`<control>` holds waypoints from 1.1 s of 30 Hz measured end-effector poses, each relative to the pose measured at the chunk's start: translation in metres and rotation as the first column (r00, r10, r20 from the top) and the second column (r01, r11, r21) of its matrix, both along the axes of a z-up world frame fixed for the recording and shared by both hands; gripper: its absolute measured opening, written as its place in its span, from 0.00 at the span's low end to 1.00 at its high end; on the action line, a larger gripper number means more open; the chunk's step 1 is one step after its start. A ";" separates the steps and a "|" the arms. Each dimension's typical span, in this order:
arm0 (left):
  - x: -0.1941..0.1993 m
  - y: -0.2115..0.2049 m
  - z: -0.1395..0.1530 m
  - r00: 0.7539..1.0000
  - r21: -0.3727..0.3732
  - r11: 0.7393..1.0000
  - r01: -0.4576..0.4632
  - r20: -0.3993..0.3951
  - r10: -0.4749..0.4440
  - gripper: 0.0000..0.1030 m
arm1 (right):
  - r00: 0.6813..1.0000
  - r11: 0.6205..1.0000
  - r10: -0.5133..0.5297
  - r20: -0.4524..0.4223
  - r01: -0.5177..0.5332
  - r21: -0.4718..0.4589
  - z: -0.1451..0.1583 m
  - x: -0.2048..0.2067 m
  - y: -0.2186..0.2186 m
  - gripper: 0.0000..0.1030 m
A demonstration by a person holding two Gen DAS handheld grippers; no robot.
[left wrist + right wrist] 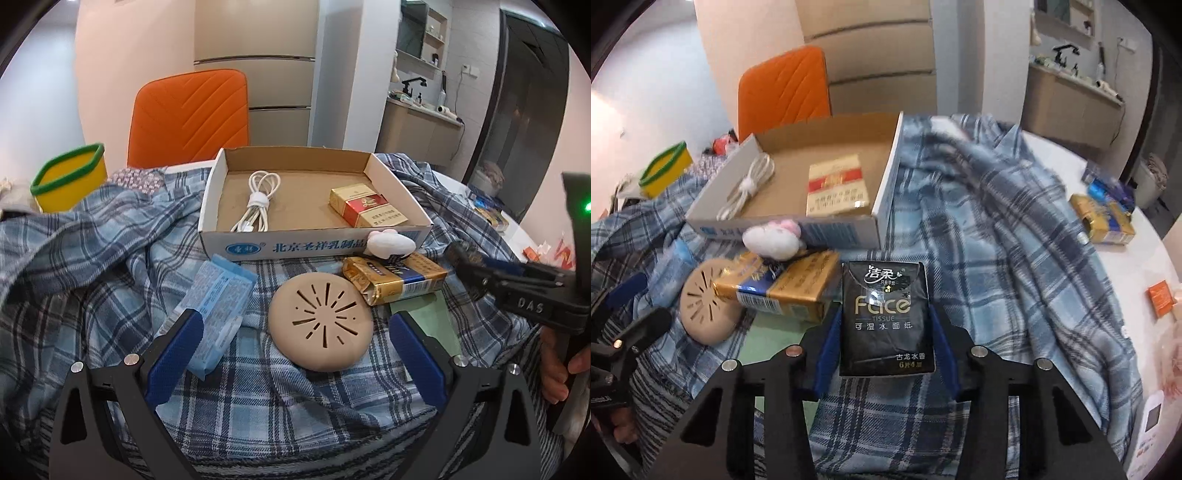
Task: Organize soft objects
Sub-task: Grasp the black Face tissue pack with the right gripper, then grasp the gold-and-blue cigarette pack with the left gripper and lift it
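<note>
My right gripper (884,325) is shut on a black tissue pack (884,317) and holds it above the plaid cloth (997,240), just right of the gold and blue packet (786,291). My left gripper (295,332) is open, its blue fingers either side of a beige round vented disc (320,325). A blue tissue pack (218,306) lies by the left finger. A white plush toy (389,243) rests against the cardboard box (229,240), which holds a white cable (258,203) and a red and gold packet (365,210).
A yellow cup with a green rim (70,177) stands at far left. An orange chair (188,114) stands behind the table. More packets (1104,218) and an orange card (1161,297) lie on the white table at right. The right gripper also shows in the left wrist view (458,254).
</note>
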State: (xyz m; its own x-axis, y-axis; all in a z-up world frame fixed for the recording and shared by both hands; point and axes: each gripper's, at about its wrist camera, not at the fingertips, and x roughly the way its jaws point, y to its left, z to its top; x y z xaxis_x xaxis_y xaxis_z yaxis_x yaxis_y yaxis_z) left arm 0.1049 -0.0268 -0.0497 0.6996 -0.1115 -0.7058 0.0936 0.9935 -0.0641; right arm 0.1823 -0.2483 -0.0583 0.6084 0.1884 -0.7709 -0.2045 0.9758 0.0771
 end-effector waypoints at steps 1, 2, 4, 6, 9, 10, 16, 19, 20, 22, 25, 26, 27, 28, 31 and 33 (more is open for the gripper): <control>-0.001 -0.002 0.002 1.000 0.004 1.000 0.001 -0.001 -0.001 0.94 | 1.000 1.000 -0.007 0.017 0.007 0.001 0.003 -0.002 -0.001 0.47; 0.000 -0.006 0.005 1.000 0.005 1.000 -0.002 -0.007 0.002 0.94 | 0.999 1.000 -0.012 0.032 0.012 0.002 0.005 -0.003 -0.002 0.47; 0.001 -0.013 0.012 1.000 -0.006 1.000 0.000 -0.015 0.000 0.93 | 0.998 1.000 -0.024 0.059 0.024 0.000 0.010 -0.006 -0.004 0.47; 0.007 -0.024 0.019 0.999 -0.024 0.999 0.023 -0.033 -0.024 0.93 | 0.996 0.999 -0.042 0.082 0.043 -0.006 0.014 -0.009 -0.006 0.47; 0.018 -0.043 0.024 0.998 -0.040 0.999 0.033 -0.055 -0.035 0.95 | 0.986 0.996 -0.089 0.138 0.089 0.009 0.023 -0.015 -0.014 0.47; 0.024 -0.050 0.023 0.997 -0.040 0.999 0.027 -0.069 -0.029 0.97 | 0.981 0.994 -0.113 0.158 0.112 0.015 0.026 -0.018 -0.018 0.47; 0.051 -0.087 0.005 0.993 -0.055 0.998 0.011 -0.115 -0.017 0.97 | 0.952 0.972 -0.234 0.199 0.227 0.059 0.033 -0.024 -0.045 0.47; 0.062 -0.097 -0.005 0.990 -0.040 0.999 -0.012 -0.138 0.007 0.97 | 0.947 0.966 -0.257 0.191 0.246 0.080 0.033 -0.024 -0.054 0.47; 0.064 -0.098 -0.008 0.990 -0.033 0.999 -0.023 -0.141 0.018 0.97 | 0.948 0.966 -0.258 0.188 0.246 0.082 0.033 -0.024 -0.054 0.47; 0.068 -0.098 -0.013 0.988 -0.012 0.999 -0.044 -0.147 0.042 0.97 | 0.946 0.965 -0.262 0.189 0.252 0.077 0.033 -0.024 -0.054 0.47; 0.071 -0.092 -0.017 0.985 -0.017 0.997 -0.071 -0.157 0.068 0.97 | 0.947 0.966 -0.258 0.194 0.246 0.081 0.034 -0.025 -0.053 0.47; 0.071 -0.090 -0.019 0.984 -0.025 0.997 -0.077 -0.165 0.072 0.97 | 0.946 0.966 -0.257 0.196 0.246 0.078 0.034 -0.025 -0.053 0.47; 0.072 -0.088 -0.021 0.982 -0.033 0.996 -0.079 -0.176 0.072 0.97 | 0.947 0.966 -0.256 0.196 0.245 0.077 0.034 -0.026 -0.052 0.47; 0.073 -0.087 -0.023 0.980 -0.043 0.996 -0.075 -0.188 0.066 0.97 | 0.947 0.967 -0.254 0.194 0.244 0.076 0.033 -0.026 -0.052 0.47; 0.073 -0.088 -0.025 0.980 -0.045 0.997 -0.060 -0.195 0.050 0.97 | 0.949 0.967 -0.252 0.189 0.242 0.075 0.033 -0.025 -0.052 0.47; 0.072 -0.088 -0.026 0.979 -0.042 0.998 -0.053 -0.200 0.043 0.97 | 0.950 0.967 -0.253 0.185 0.244 0.072 0.032 -0.024 -0.052 0.47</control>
State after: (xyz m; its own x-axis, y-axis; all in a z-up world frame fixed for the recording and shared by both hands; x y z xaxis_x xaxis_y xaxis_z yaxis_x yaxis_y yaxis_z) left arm 0.1765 -0.1150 -0.0754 0.5507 -0.1172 -0.8264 0.0265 0.9921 -0.1230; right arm 0.1580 -0.3004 -0.0267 0.7756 0.0463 -0.6295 0.0287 0.9937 0.1083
